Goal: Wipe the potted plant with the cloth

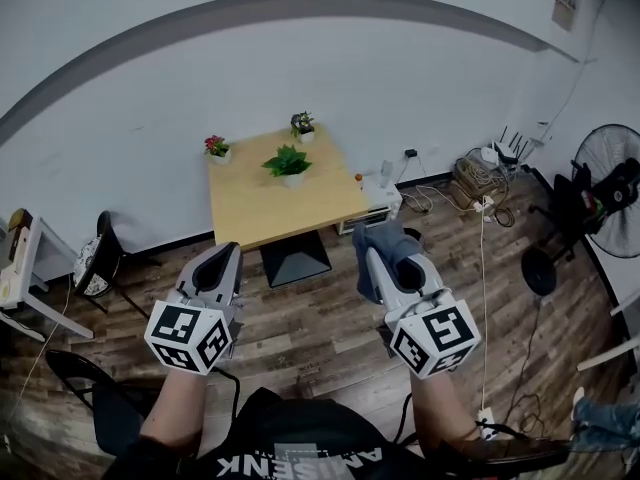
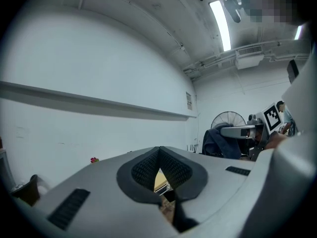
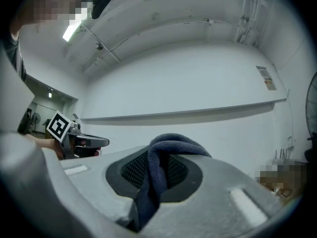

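Holding, R gripper (image 3: 157, 168): jaws clamped on dark blue cloth (image 3: 171, 144). Cloth is bunched over the tips w/ a tail hanging below, so a soft fold leads and would meet leaves first.
L gripper (image 2: 159, 168): jaws pressed together, nothing btwn them. Prob kept free to steady a pot while R wipes.
Pose: both grippers level, side by side over wood floor (image 1: 300, 318), aimed at the table. Person stands well back from it.
Task's thing: leafy green potted plant (image 1: 288, 162) mid-top of small wooden table (image 1: 270, 213), well apart from both grippers. Pink-flowered pot (image 1: 216, 148) sits at left edge, another small pot (image 1: 302, 125) at back corner. Can't tell which is meant.
Stage: cloth in hand, no wiping yet; the gap needs closing first.
Risk: light pots may tip if pushed w/o support.
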`<state>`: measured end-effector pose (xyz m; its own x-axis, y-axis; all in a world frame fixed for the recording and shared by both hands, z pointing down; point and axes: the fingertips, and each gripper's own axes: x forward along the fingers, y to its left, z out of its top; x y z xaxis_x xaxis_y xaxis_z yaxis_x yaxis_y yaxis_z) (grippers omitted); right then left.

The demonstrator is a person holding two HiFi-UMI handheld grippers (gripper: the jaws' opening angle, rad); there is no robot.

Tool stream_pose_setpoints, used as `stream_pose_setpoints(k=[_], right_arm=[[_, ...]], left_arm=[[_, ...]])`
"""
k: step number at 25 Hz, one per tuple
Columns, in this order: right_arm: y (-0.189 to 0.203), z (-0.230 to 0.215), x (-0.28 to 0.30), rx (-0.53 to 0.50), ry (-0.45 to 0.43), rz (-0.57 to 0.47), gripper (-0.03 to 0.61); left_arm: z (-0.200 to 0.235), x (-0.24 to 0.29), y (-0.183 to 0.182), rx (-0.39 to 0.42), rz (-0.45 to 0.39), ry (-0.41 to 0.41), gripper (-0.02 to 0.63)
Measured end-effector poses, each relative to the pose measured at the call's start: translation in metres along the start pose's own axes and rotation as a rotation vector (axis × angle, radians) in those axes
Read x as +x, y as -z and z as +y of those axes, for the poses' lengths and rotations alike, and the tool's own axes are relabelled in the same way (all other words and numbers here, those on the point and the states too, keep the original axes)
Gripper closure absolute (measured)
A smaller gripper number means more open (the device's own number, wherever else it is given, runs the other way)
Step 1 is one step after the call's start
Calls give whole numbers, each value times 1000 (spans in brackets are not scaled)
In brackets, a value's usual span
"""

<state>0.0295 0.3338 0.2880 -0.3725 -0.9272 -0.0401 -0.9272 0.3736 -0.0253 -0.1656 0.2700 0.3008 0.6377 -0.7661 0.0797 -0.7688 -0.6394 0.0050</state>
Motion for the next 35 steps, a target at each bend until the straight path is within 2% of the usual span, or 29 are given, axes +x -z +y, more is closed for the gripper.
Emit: stream_pose_setpoints(k=[4, 8, 13, 23, 35], right_arm=[[12, -21, 3, 44, 13, 3, 534], [12, -32, 24, 30, 4, 1, 534], [14, -47, 73, 29, 35, -1, 534], [17, -56, 191, 16, 107, 38, 534], [29, -74, 266, 30, 211, 91, 534]], left_arm=[[-3, 16, 6, 13, 25, -6, 612], [12, 39, 4, 20, 26, -2, 612], [59, 79, 4, 36, 13, -8, 612], [152, 155, 2, 34, 8, 88, 612], [225, 211, 11, 13, 24, 150, 612]])
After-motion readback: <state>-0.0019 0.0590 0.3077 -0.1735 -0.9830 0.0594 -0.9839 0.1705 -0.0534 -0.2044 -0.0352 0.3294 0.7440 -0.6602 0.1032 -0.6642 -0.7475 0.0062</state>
